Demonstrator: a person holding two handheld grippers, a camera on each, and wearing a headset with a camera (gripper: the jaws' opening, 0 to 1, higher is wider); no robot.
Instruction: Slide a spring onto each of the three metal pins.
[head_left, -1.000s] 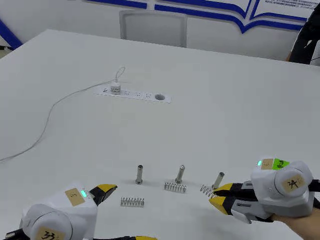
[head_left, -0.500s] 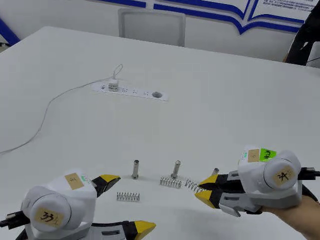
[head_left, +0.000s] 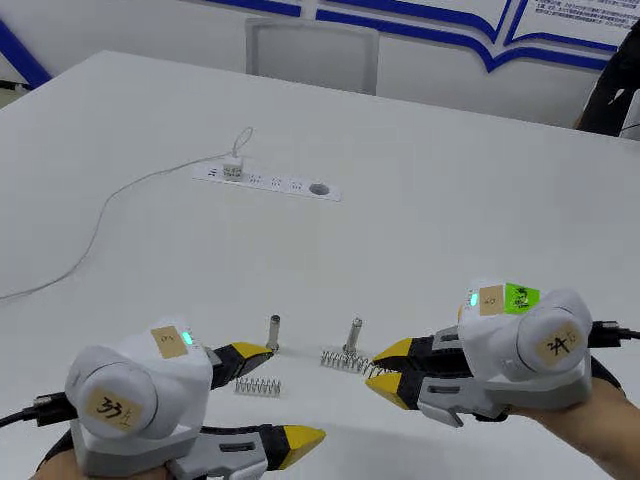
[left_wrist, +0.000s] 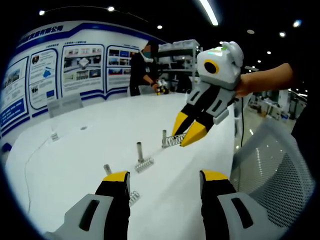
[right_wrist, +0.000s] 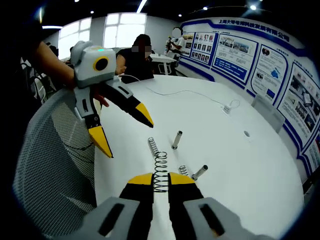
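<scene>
Two upright metal pins stand on the white table; the left gripper view shows three pins in a row. One spring lies in front of the left pin. Another spring lies at the foot of the middle pin. My right gripper is shut on a third spring, which sticks out forward from its tips, held above the table near the middle pin. My left gripper hangs open and holds nothing, close to the left spring.
A white power strip with a plugged-in cable lies further back on the table. A chair stands at the far edge. People stand in the background of the right gripper view.
My right gripper has carried its spring leftward from the right pin toward the middle pin. The left gripper has moved forward, its tips now beside the left spring.
</scene>
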